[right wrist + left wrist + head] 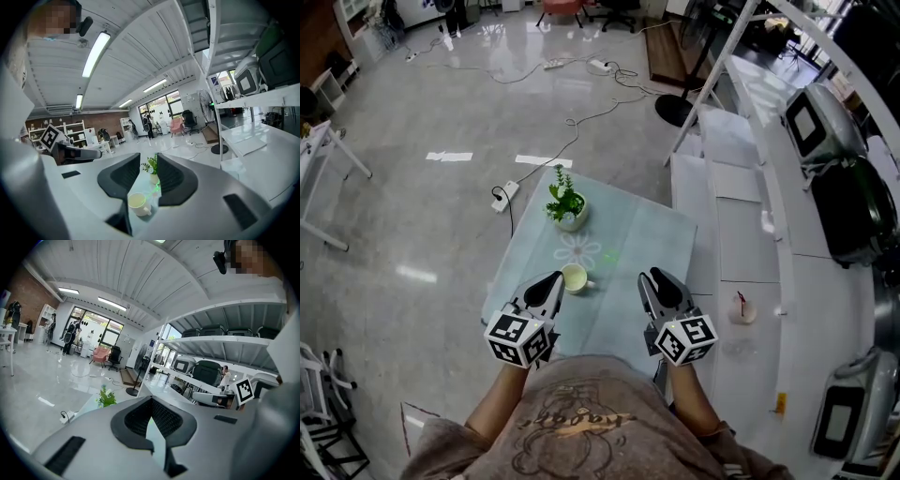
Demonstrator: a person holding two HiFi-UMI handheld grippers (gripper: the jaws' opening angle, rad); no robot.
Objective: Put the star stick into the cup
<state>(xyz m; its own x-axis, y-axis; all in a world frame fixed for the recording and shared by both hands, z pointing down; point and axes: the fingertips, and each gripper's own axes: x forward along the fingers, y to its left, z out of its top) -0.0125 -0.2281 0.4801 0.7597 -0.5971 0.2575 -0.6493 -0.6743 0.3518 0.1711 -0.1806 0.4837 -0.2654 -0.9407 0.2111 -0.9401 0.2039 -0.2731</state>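
Observation:
A small cream cup (574,277) stands on the pale blue-green table (649,234), just past my left gripper (548,284). Behind the cup a pale flower- or star-shaped thing (578,251) lies flat on the top; whether it is the star stick I cannot tell. My left gripper (151,420) is shut, its tips meeting, with nothing in it. My right gripper (661,281) hovers over the table's near right part. In the right gripper view its jaws (148,166) stand open and empty, with the cup (137,202) showing low in the gap.
A potted green plant (567,206) stands at the table's far end. White shelving (741,216) with grey machines runs along the right; a small pale round thing with a red stem (742,308) lies on it. Cables and a power strip (504,195) lie on the floor.

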